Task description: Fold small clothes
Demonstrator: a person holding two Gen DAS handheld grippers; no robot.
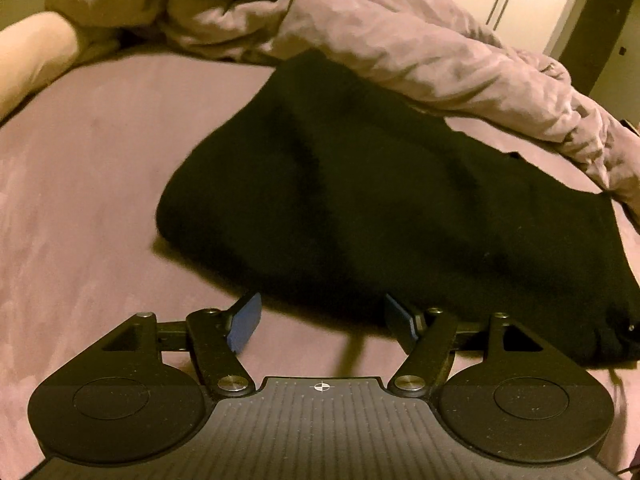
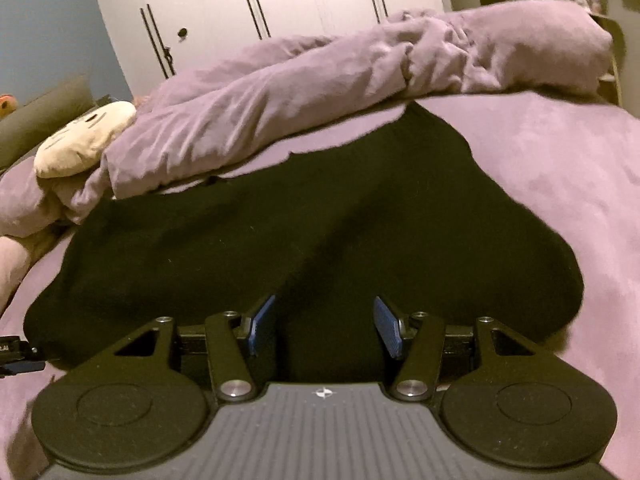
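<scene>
Both grippers are spread and hold nothing. Left gripper [image 1: 322, 318] hangs at the near edge of the black garment [image 1: 380, 200], right gripper [image 2: 325, 326] is over its near part. It lies flat on the bed [image 1: 80, 160], its far edge at the duvet [image 1: 400, 52]. The step seems to be the approach before a fold — next, each gripper must pinch the near hem and carry it across.

Black garment on a mauve bed

The left gripper [image 1: 322, 316] hovers with its blue pads spread apart at the near edge of the black garment [image 1: 384, 200], whose far side meets a rumpled duvet [image 1: 400, 48] on the sheet [image 1: 88, 168].
</scene>
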